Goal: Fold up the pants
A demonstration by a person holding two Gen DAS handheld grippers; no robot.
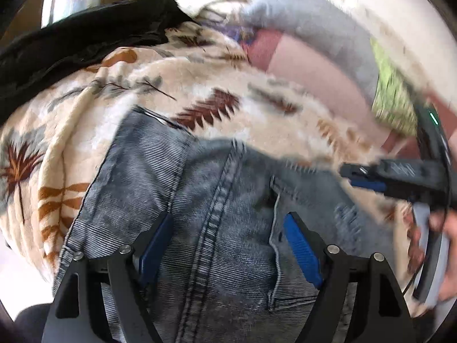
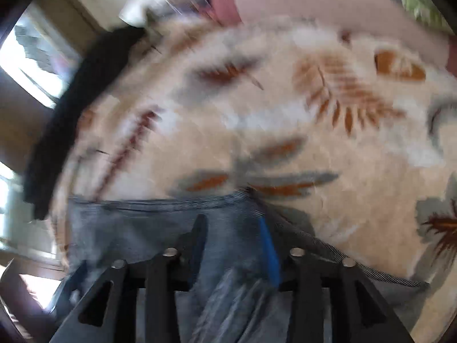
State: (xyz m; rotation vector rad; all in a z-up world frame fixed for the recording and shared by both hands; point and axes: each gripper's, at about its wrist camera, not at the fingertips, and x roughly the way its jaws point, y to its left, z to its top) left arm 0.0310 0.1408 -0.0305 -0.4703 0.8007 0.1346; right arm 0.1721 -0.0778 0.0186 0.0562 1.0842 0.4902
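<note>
- Bed covered by a cream fleece blanket (image 1: 120, 105) printed with brown and grey leaves; black garment (image 1: 71, 45) bunched at about 10 o'clock in the left wrist view, pillows and a lime cloth (image 1: 391, 91) toward 2 o'clock.
- Denim pants (image 1: 217, 200) lying on the blanket, filling the 6 o'clock half of the left wrist view, thick double-stitched seam running up the middle, pocket edge just right of it.
- Left hand-held gripper (image 1: 225, 228) spread wide above the denim, one blue pad on each side of the seam, nothing pinched.
- Right hand-held gripper (image 2: 234, 240) partly spread over a folded denim edge at 6 o'clock of its own view; too blurred to tell whether the pads press the cloth.
- Same right hand-held gripper seen at 3 o'clock in the left wrist view, a hand (image 1: 445, 245) behind it.
- Handling, as a judgement: heavy, soft but fairly stiff cloth, not slippery, not fragile; likely to hold a crease and drag on the fleece.
- Best hold probably at a hem, waistband or seam, where layers are thick enough to pinch together.
- No brand, label or readable writing visible.
</note>
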